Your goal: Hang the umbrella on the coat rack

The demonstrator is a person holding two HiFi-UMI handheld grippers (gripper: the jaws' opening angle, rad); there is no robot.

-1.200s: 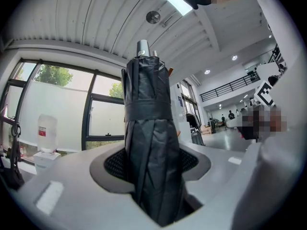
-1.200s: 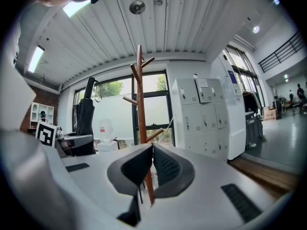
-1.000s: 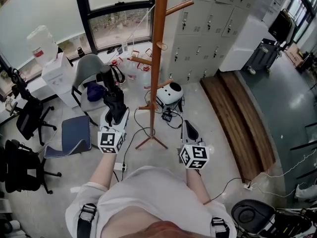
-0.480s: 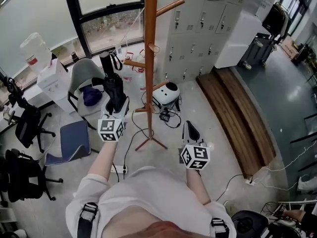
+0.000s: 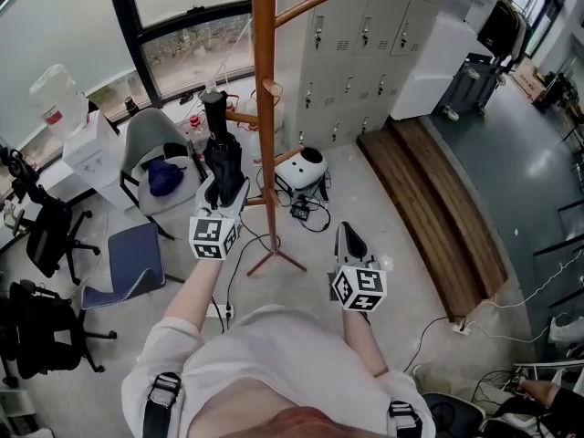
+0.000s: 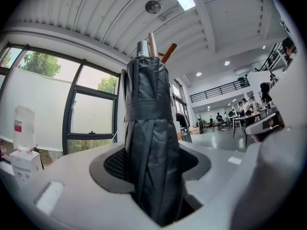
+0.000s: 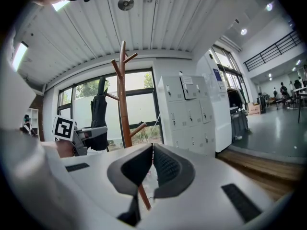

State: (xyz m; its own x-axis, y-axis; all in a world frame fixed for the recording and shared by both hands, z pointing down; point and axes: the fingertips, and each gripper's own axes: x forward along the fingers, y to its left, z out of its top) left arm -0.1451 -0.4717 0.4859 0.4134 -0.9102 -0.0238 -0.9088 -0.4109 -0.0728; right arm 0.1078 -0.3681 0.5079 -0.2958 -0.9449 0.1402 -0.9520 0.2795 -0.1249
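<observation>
Umbrella, black, folded: pinched upright in left gripper fingers, near brown wooden coat rack. Right gripper fingers pressed together, empty. Approach step, by my reading; next calls for reaching a peg.

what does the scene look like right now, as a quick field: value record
left gripper: shut on the folded black umbrella, held upright
right gripper: shut, nothing between its jaws
coat rack: wooden, standing on the floor ahead of the person
umbrella vs rack: close on the rack's left in the head view, not yet hung
nearby: grey lockers behind the rack, grey chair to its left
</observation>
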